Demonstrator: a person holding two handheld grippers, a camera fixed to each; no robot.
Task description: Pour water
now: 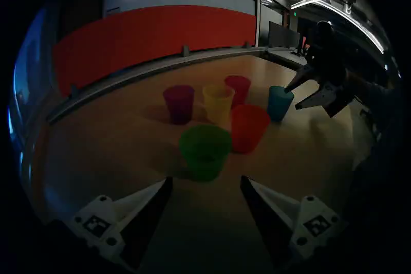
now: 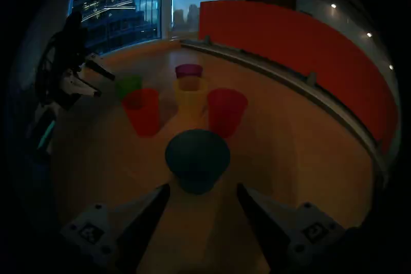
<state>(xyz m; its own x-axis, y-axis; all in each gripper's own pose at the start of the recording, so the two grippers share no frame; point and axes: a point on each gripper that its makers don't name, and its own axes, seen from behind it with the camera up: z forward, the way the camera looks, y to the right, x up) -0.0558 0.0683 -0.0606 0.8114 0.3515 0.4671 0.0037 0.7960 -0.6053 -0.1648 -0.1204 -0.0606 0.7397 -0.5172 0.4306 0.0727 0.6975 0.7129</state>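
Though the room is dim, a wide wooden table (image 1: 128,135) spreads across both views, with six plastic cups standing upright on it in a loose cluster. Behind the table runs a long red partition (image 1: 154,37). In the right gripper view, tall windows (image 2: 128,1) show city towers under a dusk sky.

The left gripper (image 1: 206,184) sits low over the table, its fingers spread wide and released with nothing between them. The green cup (image 1: 205,150) stands just ahead of its tips and is the nearest of the group. The right gripper (image 2: 203,192) is likewise parted and grasps nothing, with the teal cup (image 2: 198,158) standing just ahead of its fingers. Seen from the left gripper view, its two tips lie at the right side of the teal cup, close to the rim and wall. Whether they touch it cannot be told.

From the left gripper view, the orange-red cup (image 1: 249,127) stands just beside the green cup, to its right and a little farther back. The yellow cup (image 1: 218,103) is in the middle of the cluster, and the purple cup (image 1: 179,103) is near it on the left. The crimson cup (image 1: 237,88) is behind the yellow cup and partly hidden by it. The teal cup stands at the right edge of the group. The light is too low to tell whether any cup holds water.
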